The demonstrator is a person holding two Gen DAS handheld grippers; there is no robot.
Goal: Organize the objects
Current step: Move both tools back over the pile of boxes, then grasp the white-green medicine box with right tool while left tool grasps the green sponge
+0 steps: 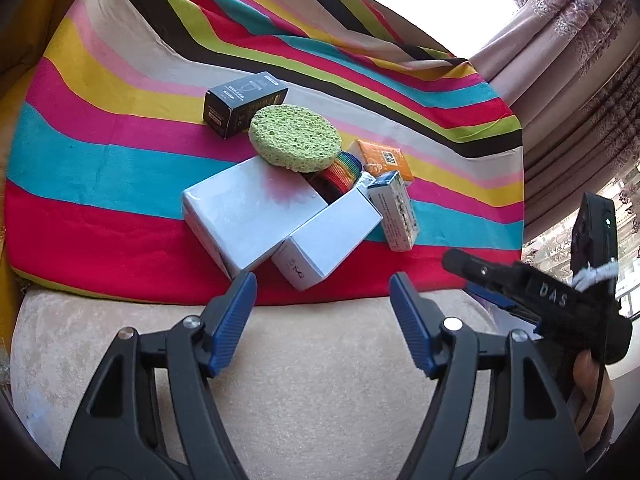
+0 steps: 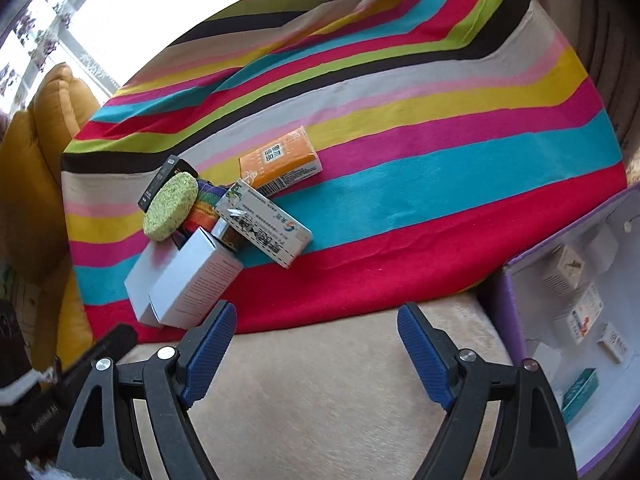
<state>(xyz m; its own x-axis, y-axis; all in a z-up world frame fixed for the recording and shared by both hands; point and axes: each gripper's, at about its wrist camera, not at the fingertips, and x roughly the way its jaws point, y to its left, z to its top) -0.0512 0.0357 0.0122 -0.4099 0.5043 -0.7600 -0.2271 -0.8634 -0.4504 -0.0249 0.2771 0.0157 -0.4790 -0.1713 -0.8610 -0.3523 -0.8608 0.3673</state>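
A pile of objects lies on the striped cloth (image 1: pixel 100 168): two white boxes (image 1: pixel 240 220) (image 1: pixel 324 240), a green round sponge (image 1: pixel 295 138), a rainbow strap roll (image 1: pixel 340 172), a black box (image 1: pixel 244 102), an orange pack (image 1: pixel 384 160) and a white medicine box (image 1: pixel 396 210). My left gripper (image 1: pixel 322 292) is open and empty, just in front of the white boxes. My right gripper (image 2: pixel 316 326) is open and empty over the beige cushion edge; the white box (image 2: pixel 192 284), medicine box (image 2: pixel 264 222), sponge (image 2: pixel 172 206) and orange pack (image 2: pixel 280 160) lie ahead to its left.
A purple-edged box (image 2: pixel 516 320) at the right holds several small packs. A yellow cushion (image 2: pixel 36 184) lies at the left. Curtains (image 1: pixel 560 60) hang at the right. The right gripper's body (image 1: pixel 540 300) shows in the left wrist view.
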